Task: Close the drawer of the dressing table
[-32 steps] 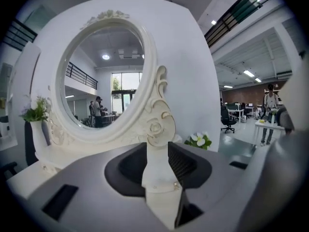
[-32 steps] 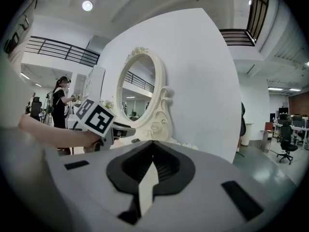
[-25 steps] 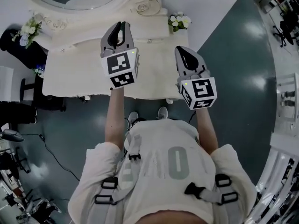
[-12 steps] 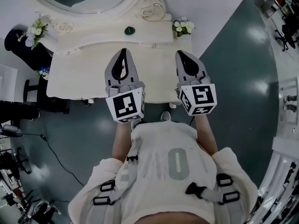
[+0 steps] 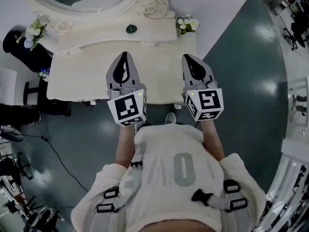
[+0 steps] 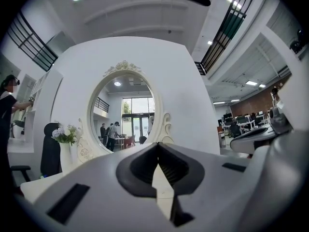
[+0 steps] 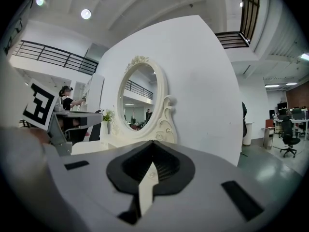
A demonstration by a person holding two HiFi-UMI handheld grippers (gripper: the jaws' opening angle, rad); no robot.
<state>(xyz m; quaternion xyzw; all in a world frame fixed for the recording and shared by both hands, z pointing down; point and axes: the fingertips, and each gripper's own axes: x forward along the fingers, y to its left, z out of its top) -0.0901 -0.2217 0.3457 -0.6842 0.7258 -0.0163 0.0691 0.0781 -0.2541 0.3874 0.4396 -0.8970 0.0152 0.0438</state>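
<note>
A person in a white T-shirt and buckled harness straps stands at a cream dressing table, one shoe just short of its front edge, with a two-jaw gripper in each hand. The left gripper and the right gripper are held side by side and apart, pointing level toward the mirror. Their marker cubes sit over the table's front edge and their tips over the top.

Each gripper view shows its jaws closed tip to tip with nothing between the pads. Only a sliver of cream tabletop shows through the gap below the tips.

The drawer belongs to the table's front, under the top. It cannot be made out from above, because the top, the cubes and the forearms cover that face. The stretch of edge between the grippers runs as one even line.

Beyond the tips, a raised back shelf carries a small dark green object. White flowers stand at its right end and a second bunch at its left. Behind them rises the carved oval mirror, set against a white wall panel.

Left of the table stands a black chair, and a cable trails over the teal floor. Far off, another person stands at left and office chairs at right.
</note>
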